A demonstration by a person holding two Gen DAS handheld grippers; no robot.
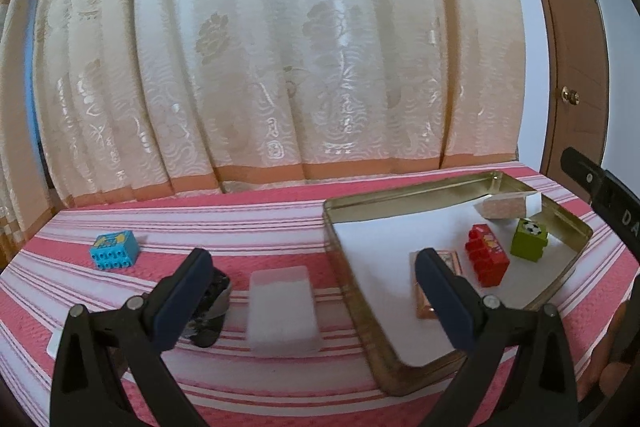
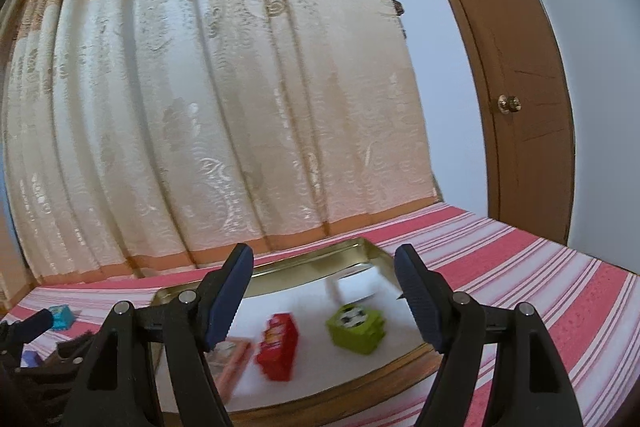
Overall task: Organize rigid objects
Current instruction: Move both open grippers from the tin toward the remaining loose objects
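My left gripper [image 1: 314,261] is open and holds nothing, low over the striped cloth. A white block [image 1: 282,307] lies just beyond it, between its fingers. A dark object [image 1: 208,311] sits behind the left finger and a blue brick [image 1: 114,250] lies far left. A gold tin tray [image 1: 360,307] holds a red brick [image 1: 486,261], a green brick [image 1: 529,239], a white-and-cork block [image 1: 508,205] and a flat copper box [image 1: 424,301]. My right gripper [image 2: 323,255] is also open and empty, facing the tray [image 2: 304,261] with the red brick [image 2: 278,345] and green brick [image 2: 356,325] ahead.
A cream curtain [image 1: 280,67] hangs along the table's far edge. A brown door [image 2: 520,107] stands at the right. The pink striped cloth [image 2: 540,267] runs right of the tray. A finger [image 1: 600,187] of the right gripper shows at the left view's right edge.
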